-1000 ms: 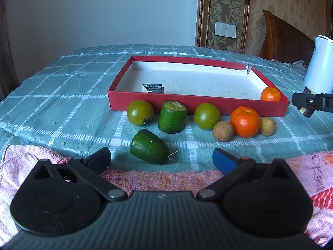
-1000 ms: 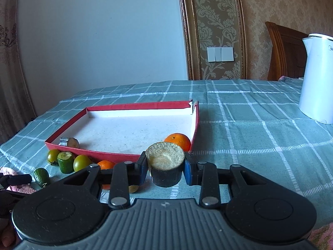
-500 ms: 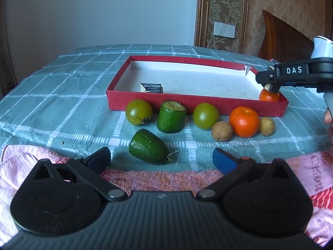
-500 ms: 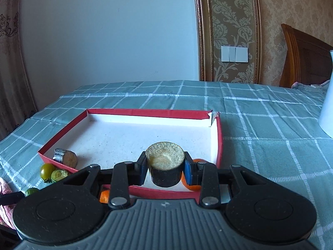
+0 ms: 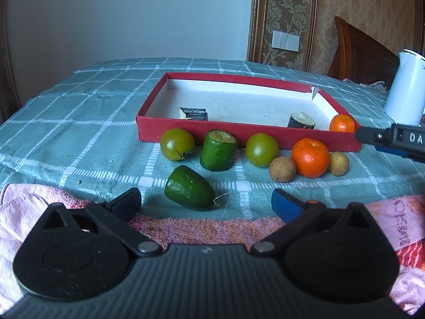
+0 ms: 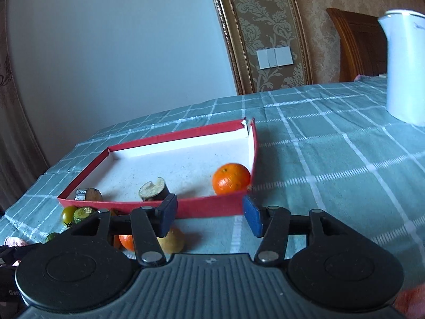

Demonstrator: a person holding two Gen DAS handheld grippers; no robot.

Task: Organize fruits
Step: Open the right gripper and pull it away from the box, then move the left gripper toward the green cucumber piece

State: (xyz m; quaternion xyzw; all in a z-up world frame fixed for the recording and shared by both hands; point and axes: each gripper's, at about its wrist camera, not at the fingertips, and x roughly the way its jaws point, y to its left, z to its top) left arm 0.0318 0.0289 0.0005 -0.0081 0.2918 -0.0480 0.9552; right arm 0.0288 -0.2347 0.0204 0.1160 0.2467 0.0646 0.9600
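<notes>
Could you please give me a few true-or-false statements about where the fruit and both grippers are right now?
1. The right gripper grips a dark chunk. False: it is open and empty; the chunk lies in the red box.
2. A small orange sits inside the box. True.
3. The left gripper is open. True.
4. Both green tomatoes are in the box. False: the tomatoes sit on the cloth in front of it.
</notes>
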